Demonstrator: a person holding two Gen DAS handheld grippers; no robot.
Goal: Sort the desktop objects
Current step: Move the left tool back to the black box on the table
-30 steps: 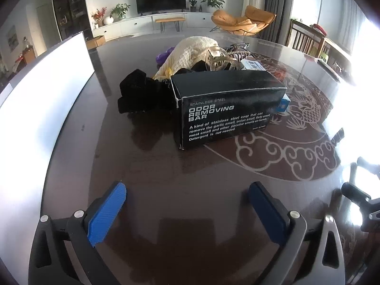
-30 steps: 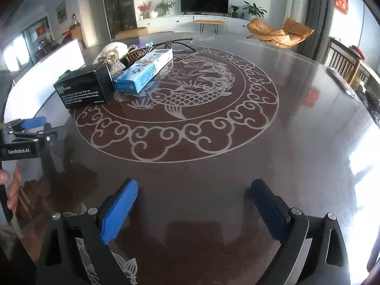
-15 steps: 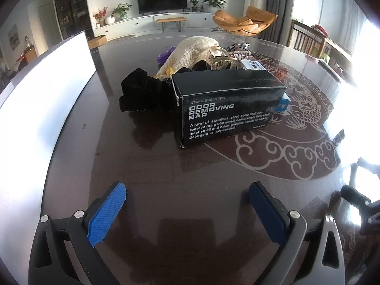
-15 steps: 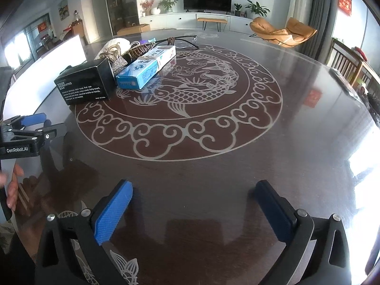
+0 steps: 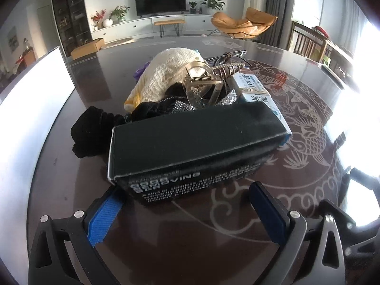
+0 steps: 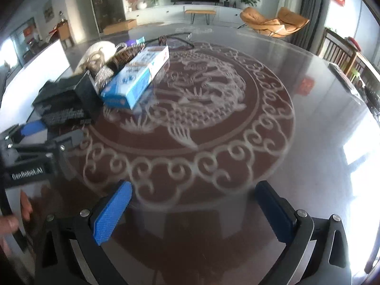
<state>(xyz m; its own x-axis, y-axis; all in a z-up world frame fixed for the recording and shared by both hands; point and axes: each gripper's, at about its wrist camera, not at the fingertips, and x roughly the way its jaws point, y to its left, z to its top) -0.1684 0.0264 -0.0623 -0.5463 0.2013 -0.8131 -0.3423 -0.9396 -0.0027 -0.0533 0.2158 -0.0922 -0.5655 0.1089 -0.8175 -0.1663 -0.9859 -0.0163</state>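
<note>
A black box (image 5: 194, 140) printed "ODOR REMOVING BAR" lies right in front of my left gripper (image 5: 187, 204). That gripper is open, its blue pads at the box's two lower front corners. Behind the box sit a clear hair claw clip (image 5: 201, 85), a cream knitted cloth (image 5: 166, 76), a black cloth (image 5: 92, 133) and a blue-and-white box (image 5: 256, 90). In the right wrist view my right gripper (image 6: 190, 204) hangs open over the bare patterned table, far from the blue-and-white box (image 6: 140, 76) and the black box (image 6: 68, 102).
The round dark table (image 6: 308, 109) carries a pale dragon medallion. A white panel (image 5: 26, 109) stands along the table's left side. A hand (image 6: 14, 213) holds the left gripper's handle at the lower left of the right wrist view. Chairs stand beyond the far right edge.
My left gripper has moved forward to the black box, which now fills the space ahead of its open pads. The right gripper shifted slightly and stays open.
</note>
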